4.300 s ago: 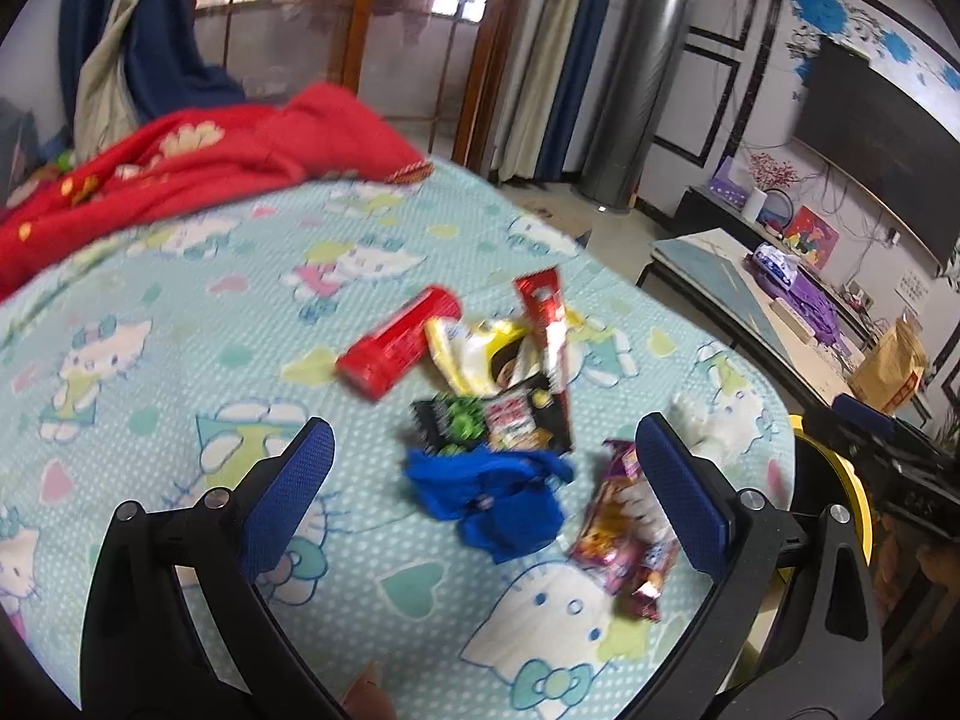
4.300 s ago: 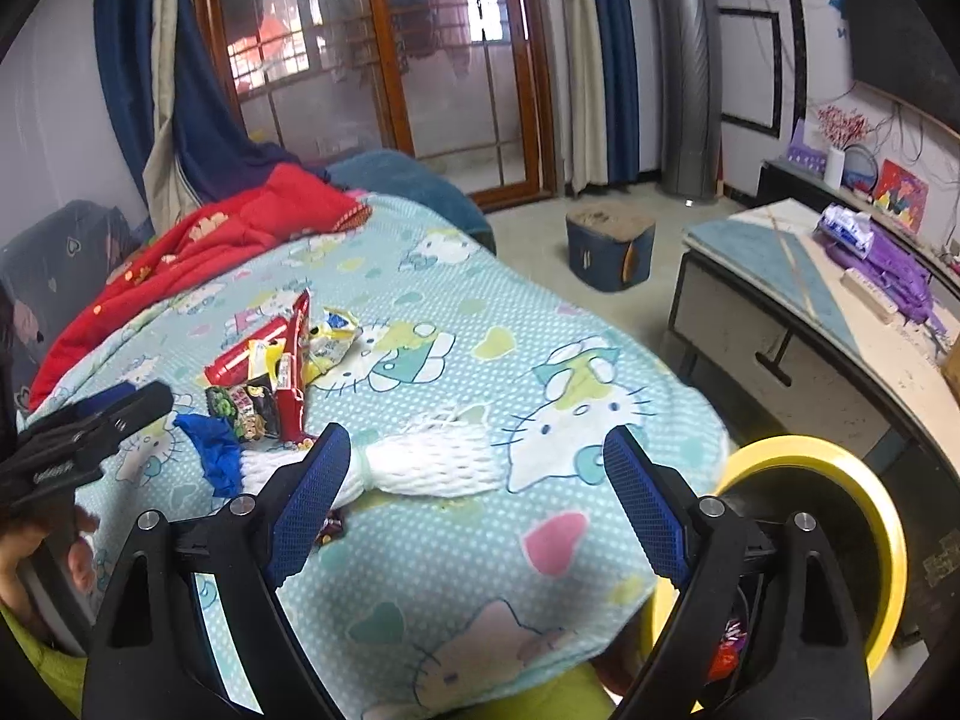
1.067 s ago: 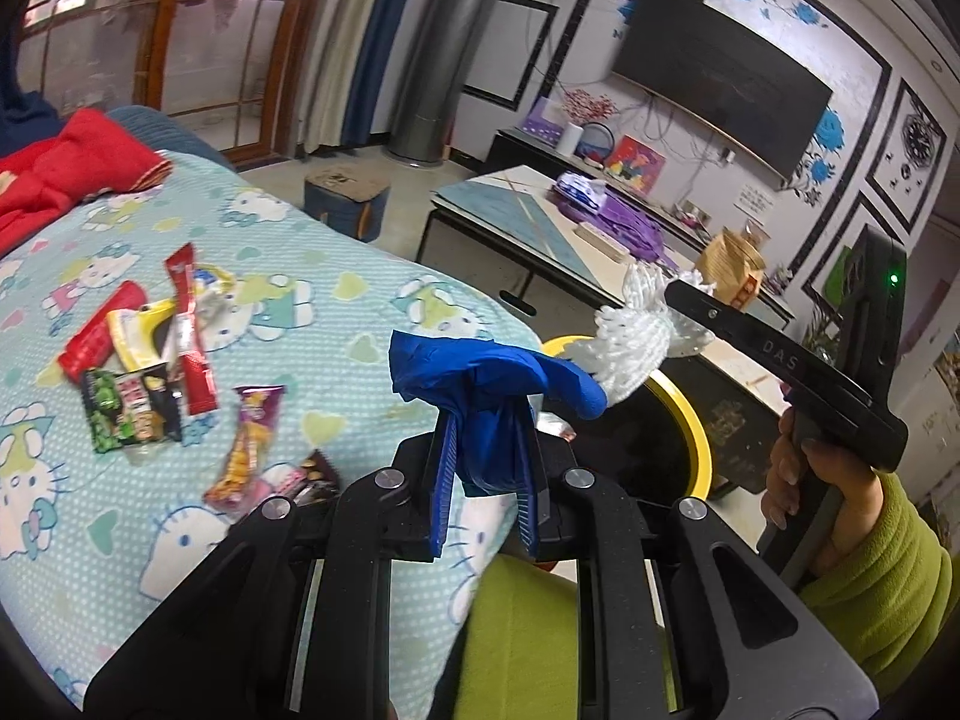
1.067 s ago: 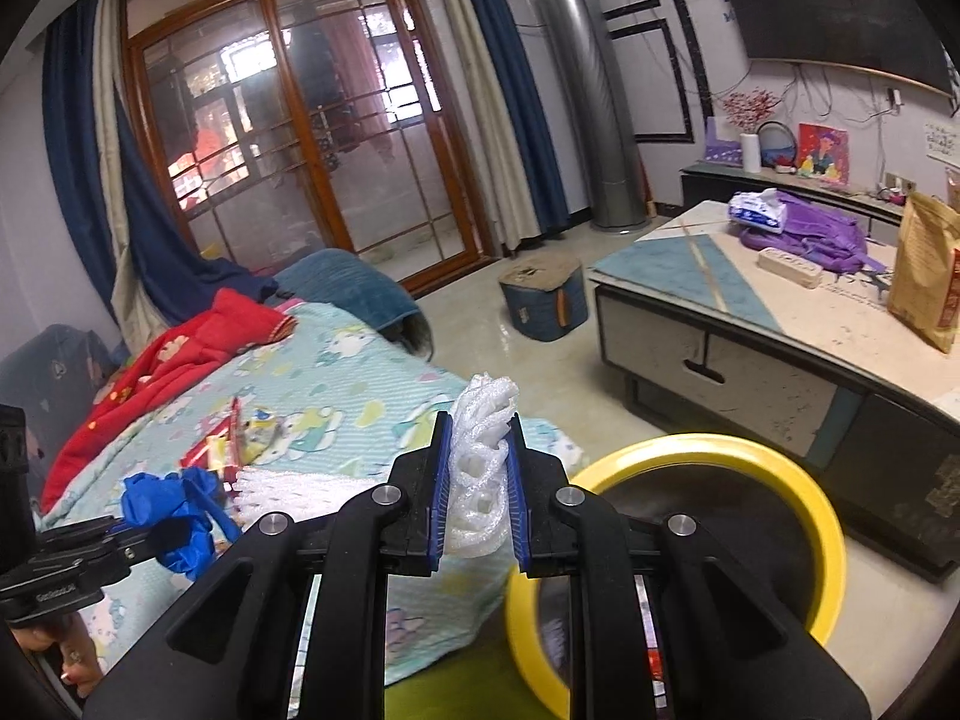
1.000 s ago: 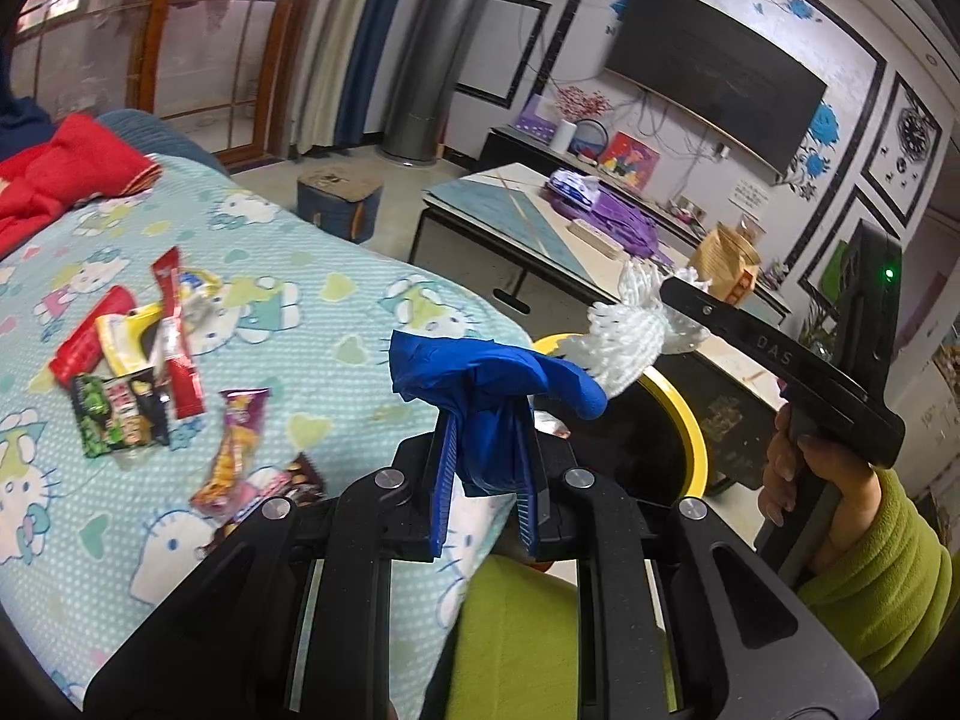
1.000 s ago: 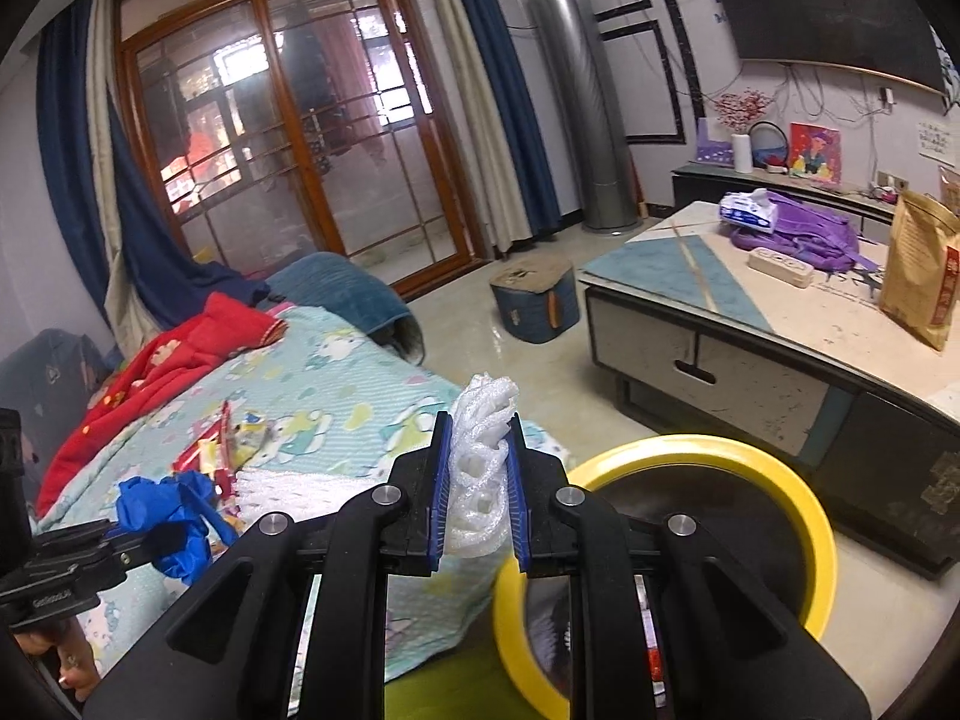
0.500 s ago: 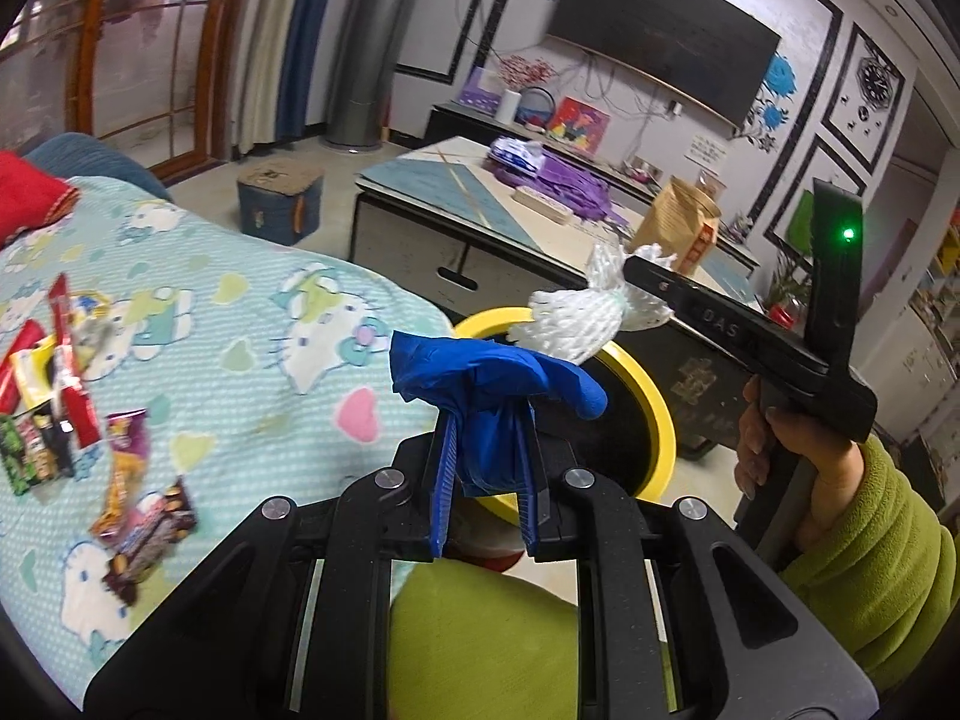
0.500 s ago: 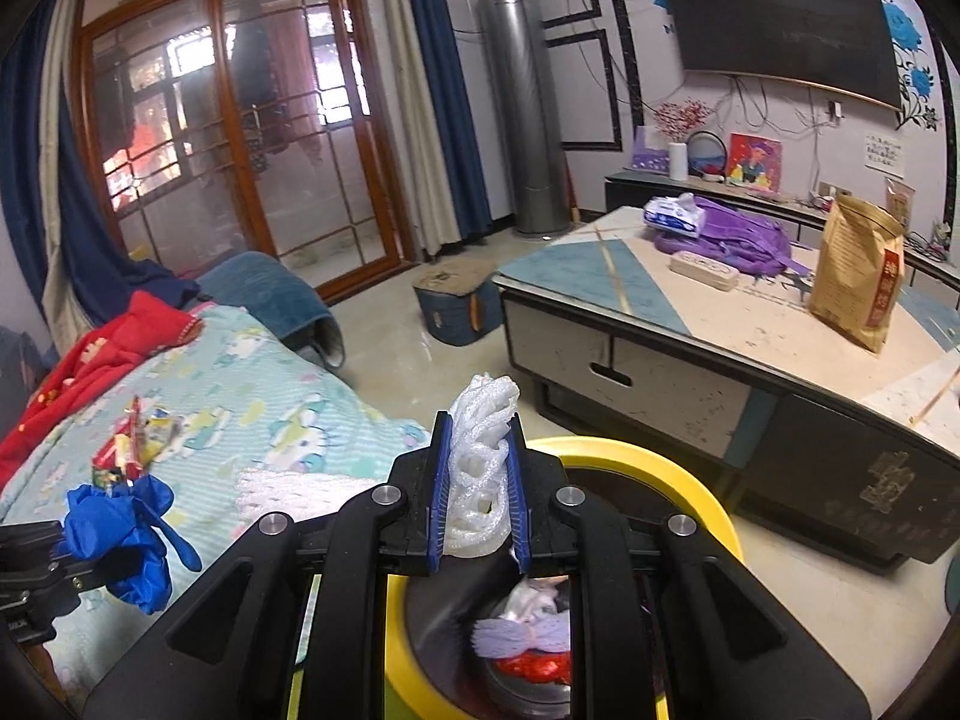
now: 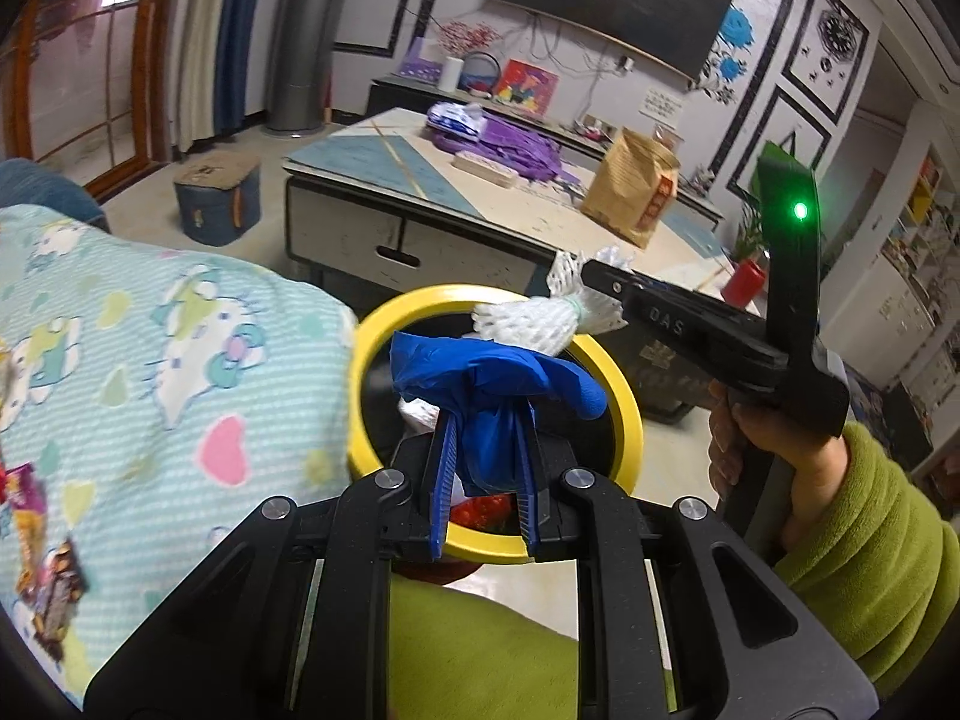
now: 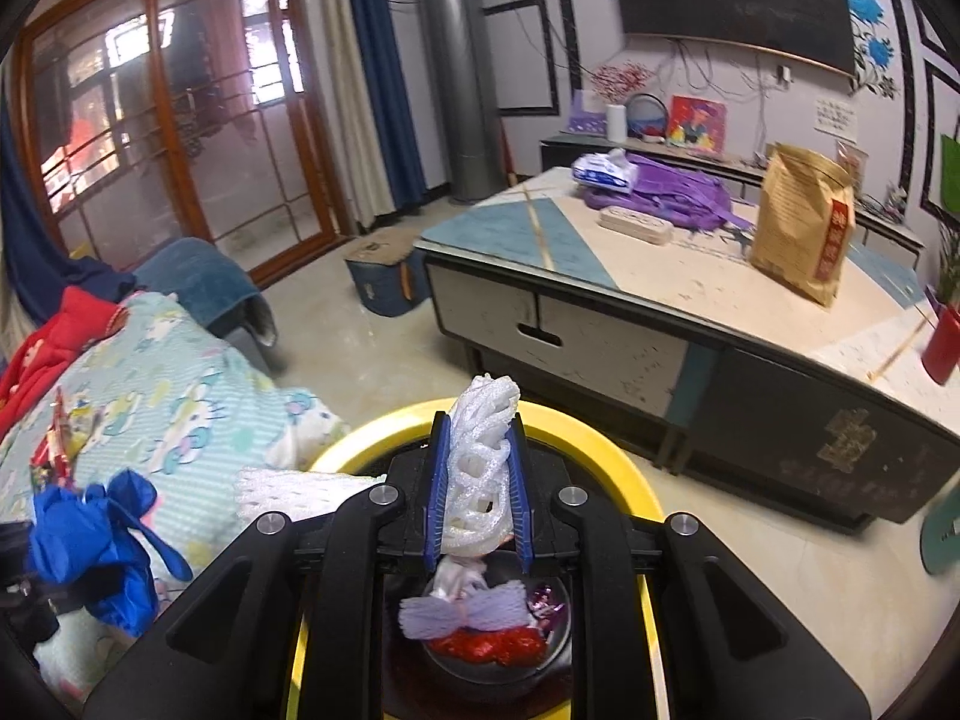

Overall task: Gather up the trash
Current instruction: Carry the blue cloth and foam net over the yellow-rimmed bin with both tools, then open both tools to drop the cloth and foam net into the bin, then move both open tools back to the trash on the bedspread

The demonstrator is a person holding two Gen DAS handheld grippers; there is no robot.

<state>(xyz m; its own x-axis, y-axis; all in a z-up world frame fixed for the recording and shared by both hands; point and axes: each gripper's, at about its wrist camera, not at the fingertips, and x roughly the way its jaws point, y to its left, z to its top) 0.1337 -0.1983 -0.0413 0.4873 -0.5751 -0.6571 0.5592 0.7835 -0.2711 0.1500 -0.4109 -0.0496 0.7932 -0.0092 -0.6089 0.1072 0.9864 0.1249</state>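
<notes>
Left wrist view: left hand-held gripper (image 9: 480, 474) clamps a blue glove (image 9: 489, 384) over the yellow bin (image 9: 360, 372); right hand-held gripper (image 10: 477, 492) pinches white foam netting (image 10: 480, 468) above it.

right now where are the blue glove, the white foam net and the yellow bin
blue glove (image 9: 489, 378), left wrist view, on its crumpled upper part above the gripper.
white foam net (image 10: 480, 468), right wrist view, on the bunched mesh between the pads.
yellow bin (image 9: 624, 420), left wrist view, on the right side of its rim.
</notes>
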